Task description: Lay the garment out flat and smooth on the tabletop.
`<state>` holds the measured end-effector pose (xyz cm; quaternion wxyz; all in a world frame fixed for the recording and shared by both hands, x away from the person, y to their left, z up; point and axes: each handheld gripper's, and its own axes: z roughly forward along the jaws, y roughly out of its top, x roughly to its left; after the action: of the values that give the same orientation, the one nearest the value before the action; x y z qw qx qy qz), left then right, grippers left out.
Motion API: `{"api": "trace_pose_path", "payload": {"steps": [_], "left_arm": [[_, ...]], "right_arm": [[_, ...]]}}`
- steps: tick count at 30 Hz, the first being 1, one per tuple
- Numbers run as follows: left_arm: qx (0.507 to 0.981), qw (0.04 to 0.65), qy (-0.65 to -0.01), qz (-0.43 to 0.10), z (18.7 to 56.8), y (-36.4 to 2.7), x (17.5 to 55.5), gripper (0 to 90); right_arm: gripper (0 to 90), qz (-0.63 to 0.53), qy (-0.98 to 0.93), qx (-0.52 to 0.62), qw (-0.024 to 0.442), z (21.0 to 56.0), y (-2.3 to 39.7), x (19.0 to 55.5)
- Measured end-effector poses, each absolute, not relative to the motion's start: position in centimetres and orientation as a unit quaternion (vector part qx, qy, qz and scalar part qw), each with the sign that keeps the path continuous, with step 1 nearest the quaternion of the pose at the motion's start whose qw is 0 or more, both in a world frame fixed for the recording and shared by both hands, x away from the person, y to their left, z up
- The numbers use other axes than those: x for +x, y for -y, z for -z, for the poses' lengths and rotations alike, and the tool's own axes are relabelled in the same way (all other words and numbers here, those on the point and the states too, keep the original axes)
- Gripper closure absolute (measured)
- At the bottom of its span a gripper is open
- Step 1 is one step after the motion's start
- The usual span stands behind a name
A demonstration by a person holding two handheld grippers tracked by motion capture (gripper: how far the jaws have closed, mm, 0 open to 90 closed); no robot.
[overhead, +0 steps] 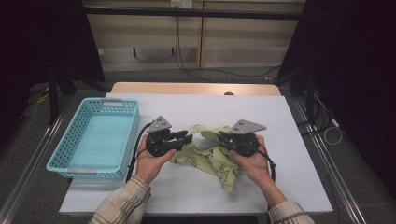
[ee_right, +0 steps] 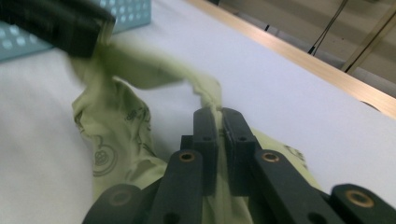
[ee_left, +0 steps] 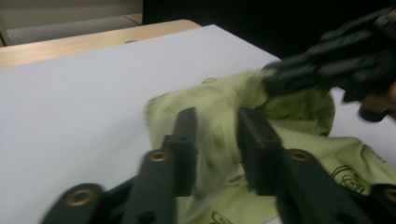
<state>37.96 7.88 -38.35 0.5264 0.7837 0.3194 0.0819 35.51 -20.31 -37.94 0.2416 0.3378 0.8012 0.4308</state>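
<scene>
A light green printed garment [overhead: 210,161] lies crumpled on the white table [overhead: 261,112] between the person's two hands. My right gripper [ee_right: 218,116] is shut on a raised fold of the garment [ee_right: 121,135], with the cloth pinched between its jaws. From there a band of cloth stretches up toward my left gripper [ee_right: 100,32]. In the left gripper view my left gripper [ee_left: 217,135] has its jaws apart, and loose green cloth [ee_left: 303,126] shows in the gap between them. The right gripper [ee_left: 280,77] bites the cloth just beyond. From above, the left gripper [overhead: 189,137] and right gripper [overhead: 220,136] point at each other.
A turquoise perforated basket [overhead: 70,133] stands at the table's left side, with nothing in it; its corner [ee_right: 130,11] appears behind the left gripper. A wooden strip runs along the table's far edge. Dark curtains and cables lie beyond.
</scene>
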Motion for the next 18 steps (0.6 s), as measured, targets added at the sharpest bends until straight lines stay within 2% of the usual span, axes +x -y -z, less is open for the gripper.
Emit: {"api": "trace_pose_path", "payload": {"steps": [1, 4, 7, 18], "left_arm": [[0.783, 0.527, -0.321, -0.083, 38.5, -7.9, 38.0, 58.1], [0.783, 0.52, -0.329, -0.086, 38.8, -7.9, 38.5, 54.6], [0.788, 0.508, -0.337, -0.083, 39.6, -7.8, 39.0, 52.6], [0.821, 0.448, -0.342, -0.084, 42.5, -5.9, 40.2, 46.2]], "right_arm": [[85.3, -0.442, -0.793, 0.346, 0.237, 37.7, 21.1, 35.3], [85.3, -0.453, -0.772, 0.367, 0.252, 37.3, 23.7, 34.3], [85.3, -0.469, -0.761, 0.376, 0.243, 37.6, 25.7, 33.5], [85.3, -0.415, -0.761, 0.425, 0.258, 40.6, 31.1, 30.3]]}}
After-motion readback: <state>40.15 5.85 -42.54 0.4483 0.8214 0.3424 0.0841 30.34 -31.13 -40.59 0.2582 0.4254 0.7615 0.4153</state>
